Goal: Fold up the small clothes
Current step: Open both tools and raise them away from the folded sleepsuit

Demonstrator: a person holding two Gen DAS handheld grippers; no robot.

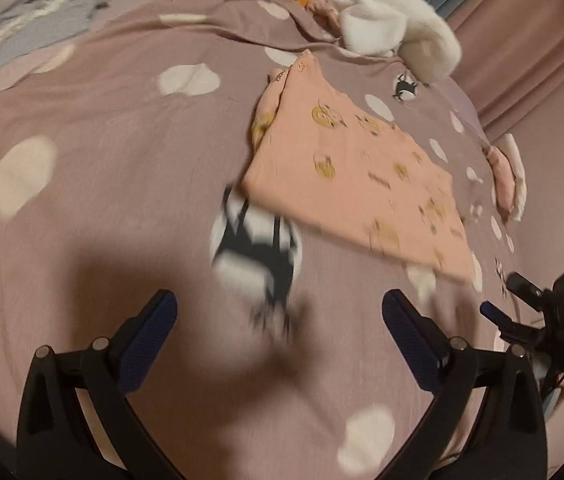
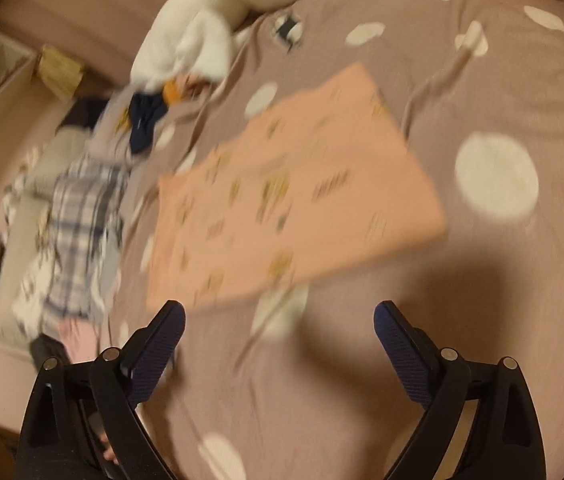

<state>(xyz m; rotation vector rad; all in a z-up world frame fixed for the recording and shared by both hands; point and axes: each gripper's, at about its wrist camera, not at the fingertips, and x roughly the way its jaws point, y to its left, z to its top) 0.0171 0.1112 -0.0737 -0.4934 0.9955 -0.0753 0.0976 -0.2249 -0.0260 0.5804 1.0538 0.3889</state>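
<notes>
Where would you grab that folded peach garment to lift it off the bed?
Probably by its near edge, coming in low from the grippers' side. The peach garment lies flat as a rectangle on the bedspread, so only an edge gives the open right gripper something to pinch. The layered fold would hold together best.

A mauve bedspread [image 1: 101, 168] with pale spots covers the bed. A white plush toy [image 1: 382, 12] lies at its far edge. Pink curtains [image 1: 522, 40] hang behind.
</notes>
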